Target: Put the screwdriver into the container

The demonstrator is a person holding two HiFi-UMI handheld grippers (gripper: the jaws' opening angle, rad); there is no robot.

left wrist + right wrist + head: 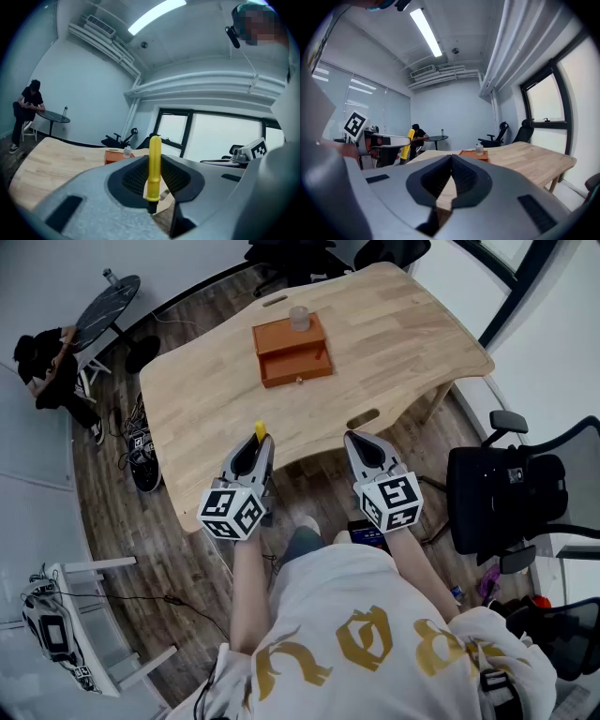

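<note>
A yellow-handled screwdriver [261, 430] stands upright between the jaws of my left gripper [262, 442], which is shut on it just off the table's near edge. In the left gripper view the pads clamp the screwdriver [154, 164] near the lower end of its handle. The orange container [291, 351] sits mid-table, far from both grippers, with its drawer pulled out toward me and a small clear bottle [299, 319] on top. My right gripper [355, 438] hovers beside the left one, shut and empty; its tips [451, 157] meet. The right gripper view also shows the container [473, 153].
The curved wooden table [403, 329] is bare around the container. A black office chair [506, 493] stands to my right. A person [47, 362] sits at a small round dark table [108, 298] at the far left. Cables and a white stool [75, 615] lie on the floor at left.
</note>
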